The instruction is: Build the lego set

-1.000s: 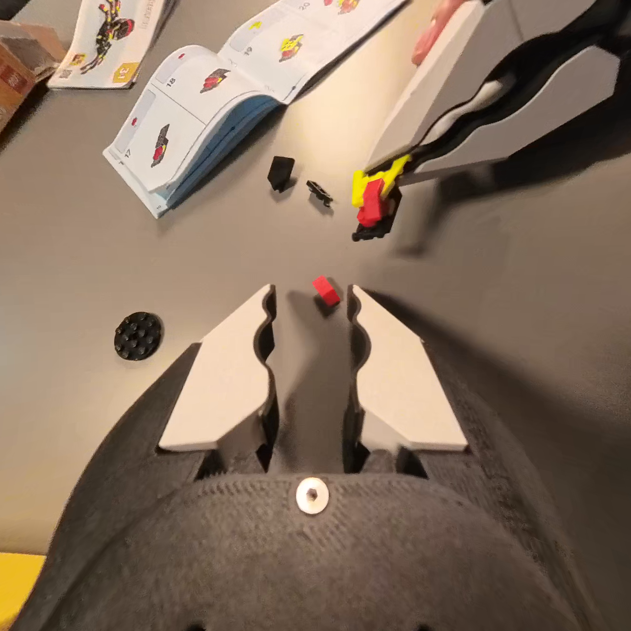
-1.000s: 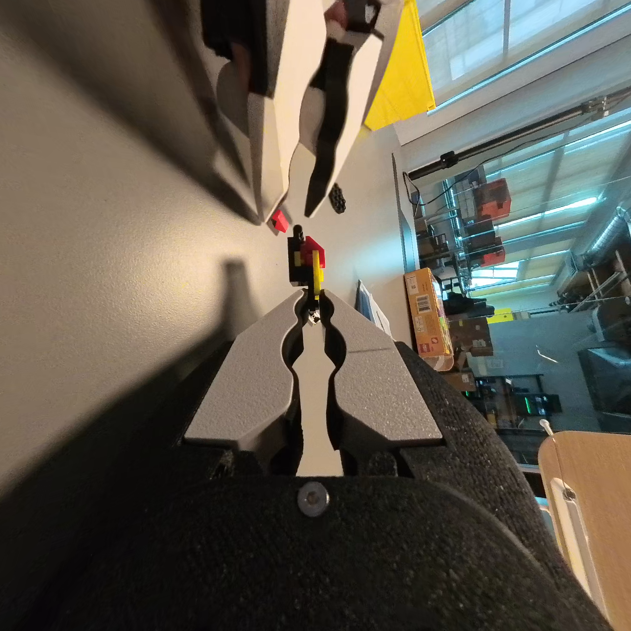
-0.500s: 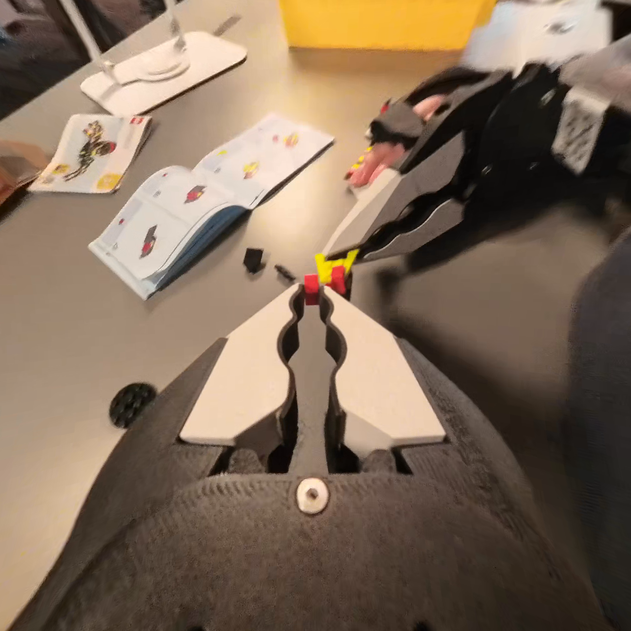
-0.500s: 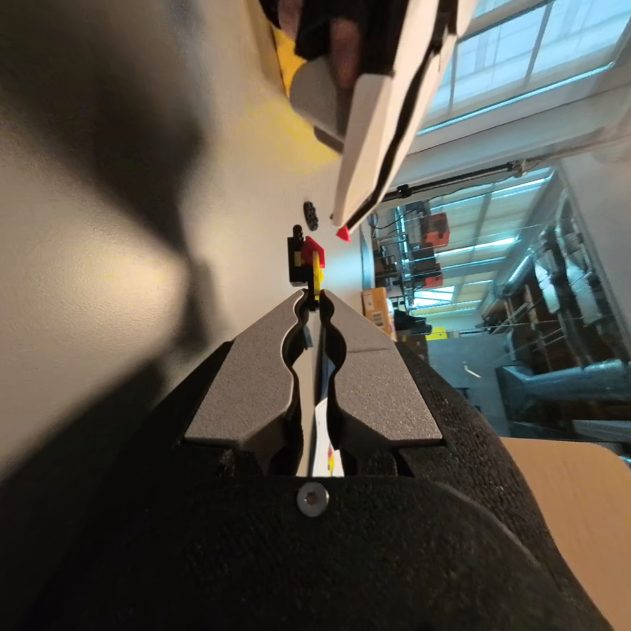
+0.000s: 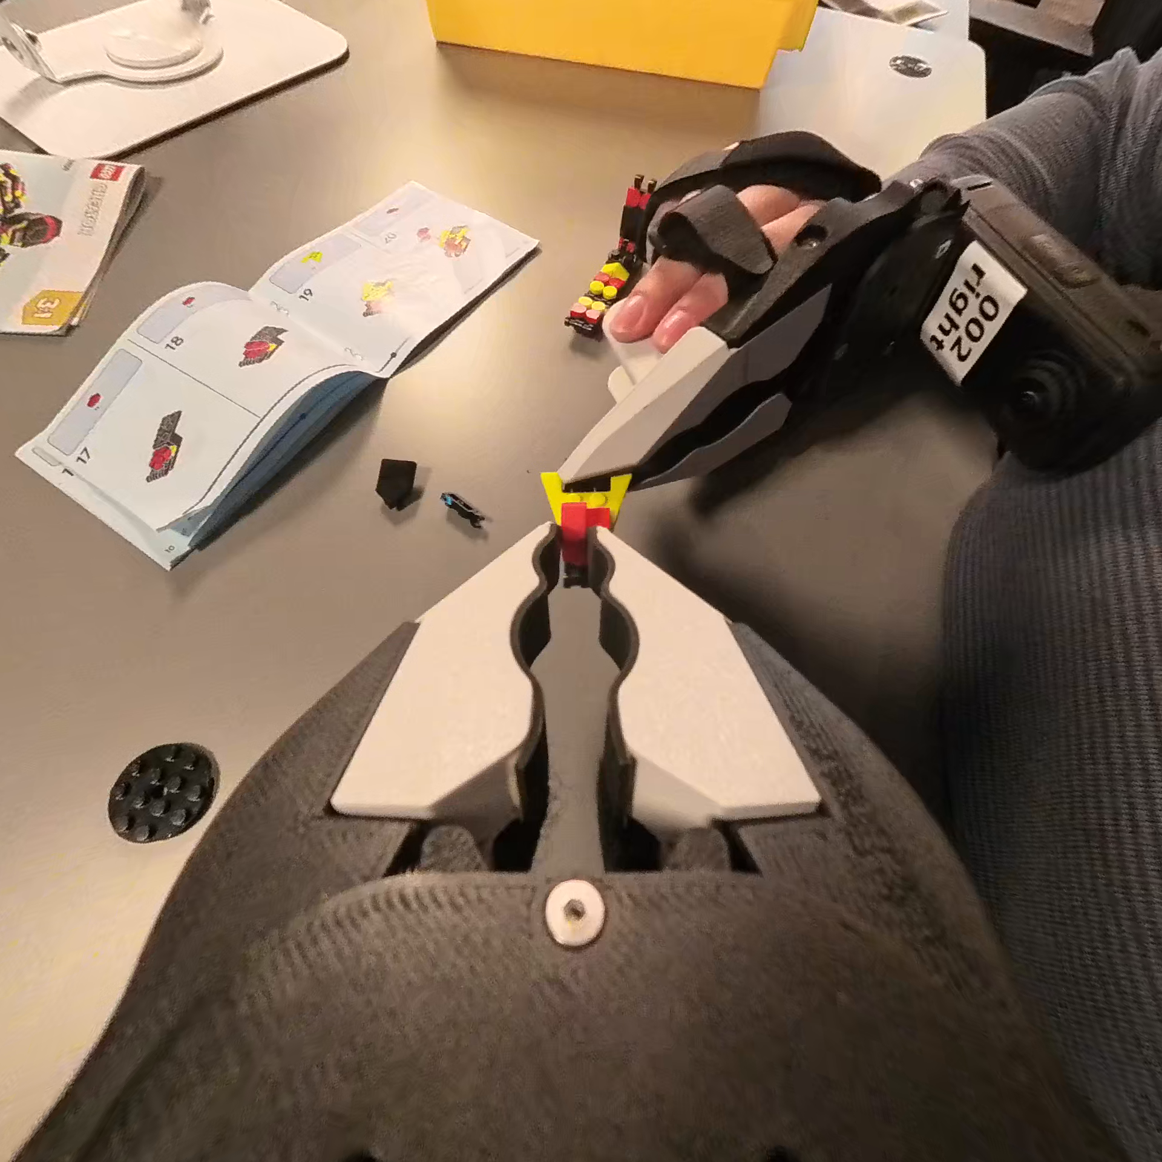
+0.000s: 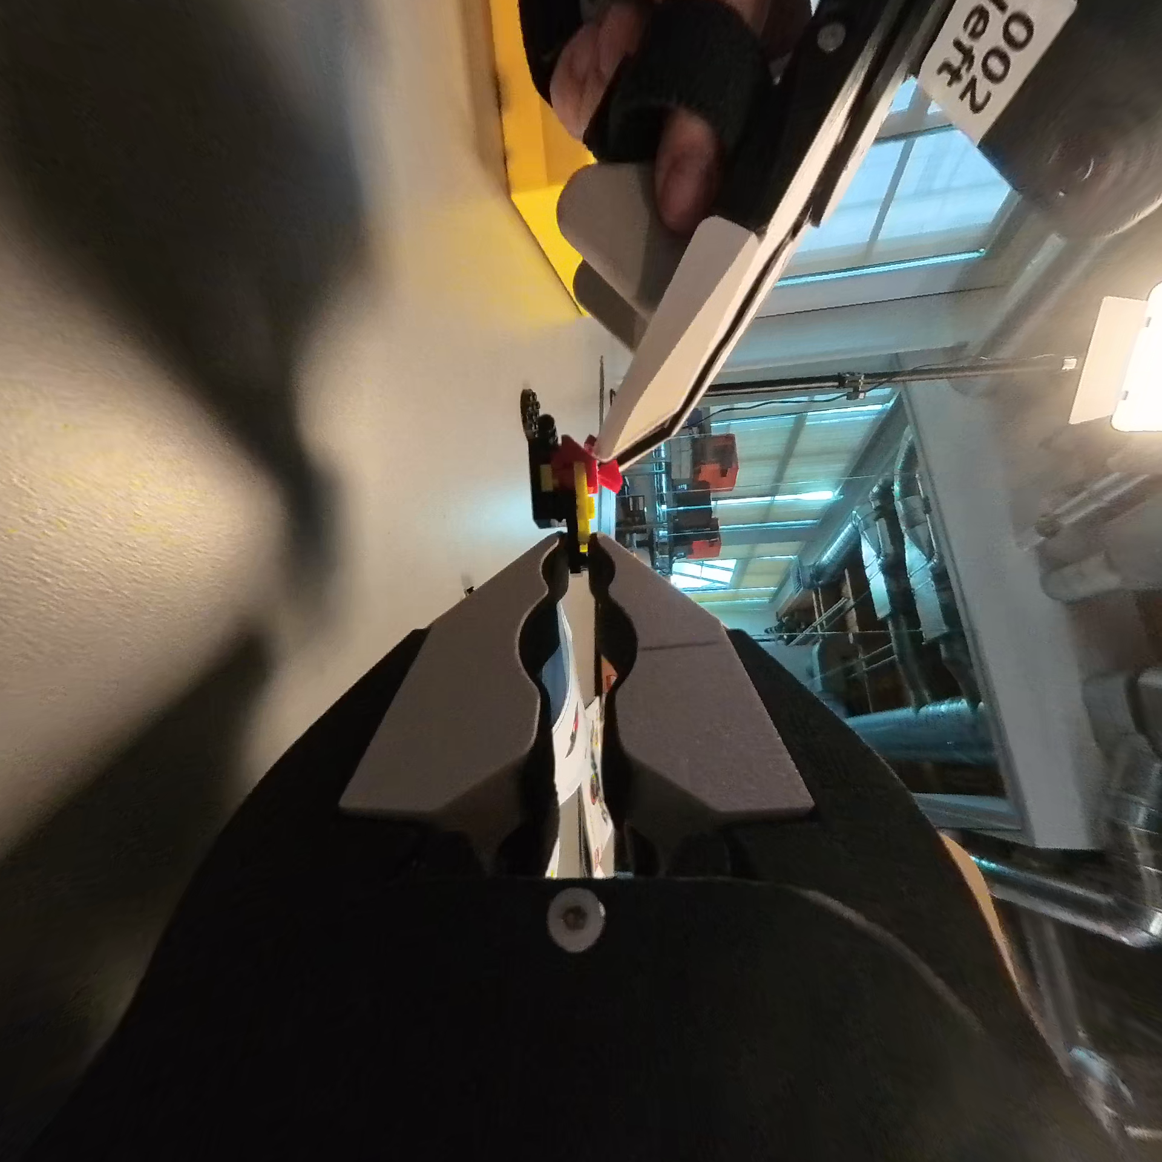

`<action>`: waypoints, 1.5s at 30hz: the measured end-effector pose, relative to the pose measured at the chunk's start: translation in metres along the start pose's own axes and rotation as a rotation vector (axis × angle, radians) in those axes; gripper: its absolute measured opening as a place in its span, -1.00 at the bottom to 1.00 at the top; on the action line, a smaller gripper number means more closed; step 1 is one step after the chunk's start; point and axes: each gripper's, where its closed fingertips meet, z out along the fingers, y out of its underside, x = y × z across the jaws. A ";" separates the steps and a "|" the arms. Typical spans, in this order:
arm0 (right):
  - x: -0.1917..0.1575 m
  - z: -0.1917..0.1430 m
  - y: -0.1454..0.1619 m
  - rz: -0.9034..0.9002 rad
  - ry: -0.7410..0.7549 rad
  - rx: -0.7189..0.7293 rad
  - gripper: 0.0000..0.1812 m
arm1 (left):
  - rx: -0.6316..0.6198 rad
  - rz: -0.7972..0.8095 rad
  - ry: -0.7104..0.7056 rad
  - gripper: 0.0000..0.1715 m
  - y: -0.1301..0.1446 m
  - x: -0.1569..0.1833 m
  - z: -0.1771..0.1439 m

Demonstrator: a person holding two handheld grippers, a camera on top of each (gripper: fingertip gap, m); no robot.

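In the left wrist view, the left gripper (image 5: 573, 534) has its fingers (image 5: 465, 666) drawn close and pinching a small red brick (image 5: 573, 527) at the tips, held above the grey counter (image 5: 251, 629). That brick is pressed against a small yellow, red and black lego assembly (image 5: 588, 500), which the right gripper (image 5: 594, 481) grips by its yellow plate from the upper right, its fingers closed on it. A hand in a black fingerless glove (image 5: 710, 251) holds that right gripper. On the counter to the left of the meeting point lie a black sloped piece (image 5: 396, 481) and a small black clip piece (image 5: 464, 507), near each other but apart. Beyond them an open instruction booklet (image 5: 276, 352) lies flat, a second, closed booklet (image 5: 56, 245) sits at the left edge, and a round black studded plate (image 5: 162, 791) rests near the left gripper's body. A partly built red, yellow and black model (image 5: 607, 286) stands behind the gloved hand, and a yellow box (image 5: 616, 31) is at the far edge. In the right wrist view, which is rolled sideways, the right gripper (image 6: 580, 547) has its fingers (image 6: 465, 679) pinched on the edge of the lego assembly (image 6: 559, 481), and the left gripper (image 6: 607, 454) comes in from above with the red brick (image 6: 608, 475) at its tip touching the assembly.
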 end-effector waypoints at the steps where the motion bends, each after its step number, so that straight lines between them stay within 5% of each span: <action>1: 0.000 0.000 0.000 -0.003 0.001 0.000 -0.97 | -0.004 0.000 0.001 -0.91 0.000 0.000 0.000; 15: -0.001 -0.001 0.000 -0.013 -0.005 -0.004 -0.97 | -0.064 -0.006 -0.003 -0.91 0.003 -0.011 -0.005; 25: -0.016 0.003 0.004 -0.011 -0.089 -0.021 -0.97 | -0.423 0.054 -0.055 -0.91 0.076 -0.015 -0.001; 31: -0.019 0.003 0.005 0.001 -0.104 -0.024 -0.97 | -0.391 -0.001 -0.070 -0.61 0.076 -0.018 -0.003; 39: -0.018 0.004 0.006 0.018 -0.107 -0.026 -0.97 | -0.316 -0.088 0.175 -0.66 0.065 0.024 0.002; 45: -0.017 0.004 0.006 0.021 -0.102 -0.024 -0.97 | -0.195 0.120 0.170 -0.65 0.052 0.004 0.000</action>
